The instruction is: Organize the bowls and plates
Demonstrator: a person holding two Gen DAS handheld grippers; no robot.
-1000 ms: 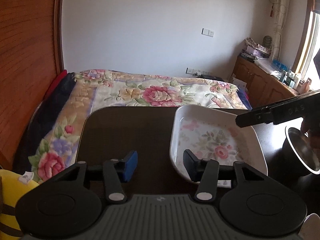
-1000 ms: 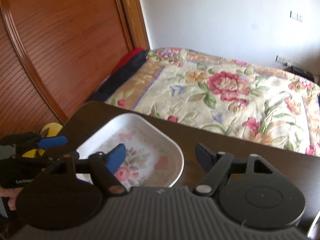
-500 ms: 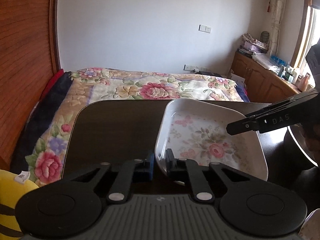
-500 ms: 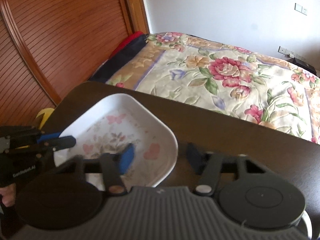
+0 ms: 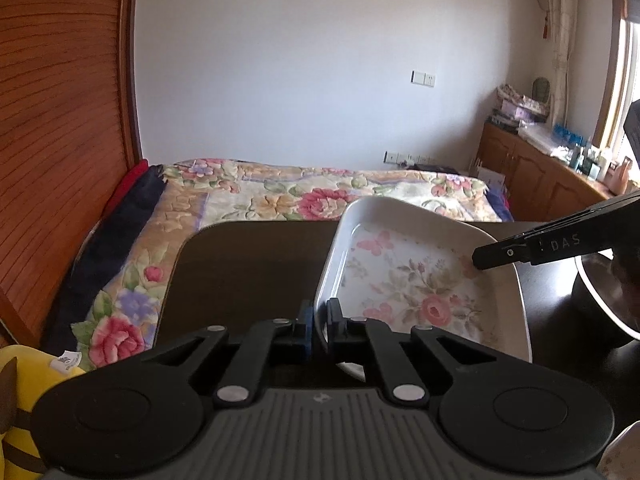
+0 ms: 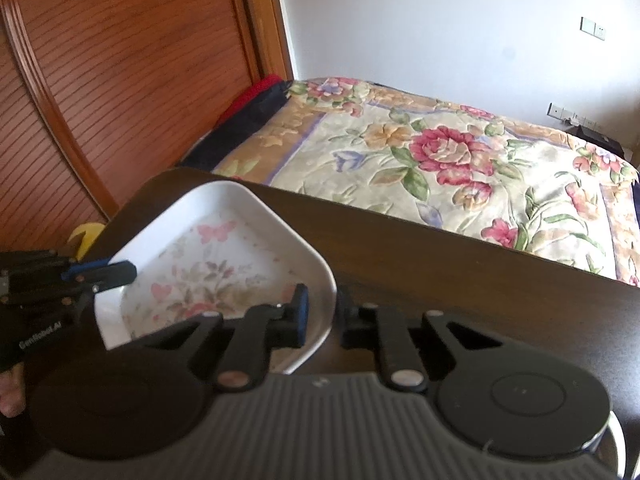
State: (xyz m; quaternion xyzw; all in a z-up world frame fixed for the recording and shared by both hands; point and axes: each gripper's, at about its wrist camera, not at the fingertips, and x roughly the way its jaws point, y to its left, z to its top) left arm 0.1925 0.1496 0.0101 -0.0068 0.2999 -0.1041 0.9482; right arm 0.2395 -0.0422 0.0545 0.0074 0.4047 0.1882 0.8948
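A white square dish (image 5: pixel 420 280) with a flower pattern is over the dark table (image 5: pixel 248 264). My left gripper (image 5: pixel 320 328) is shut on the dish's near left rim, one pad inside and one outside. In the right wrist view the same dish (image 6: pixel 208 264) has its right rim between the pads of my right gripper (image 6: pixel 324 312), whose jaws are closing onto it. The right gripper (image 5: pixel 480 258) reaches the dish's right edge in the left wrist view. The left gripper (image 6: pixel 120 272) shows at the dish's far side.
A metal bowl (image 5: pixel 608 292) stands on the table right of the dish. The edge of another floral dish (image 5: pixel 624 456) shows at the bottom right. A bed (image 6: pixel 440 152) with a floral cover lies past the table's far edge. A yellow soft toy (image 5: pixel 24 400) sits at the left.
Both grippers went from wide open to closed around opposite rims of the dish. The dish's far edge now sits higher in the left wrist view.
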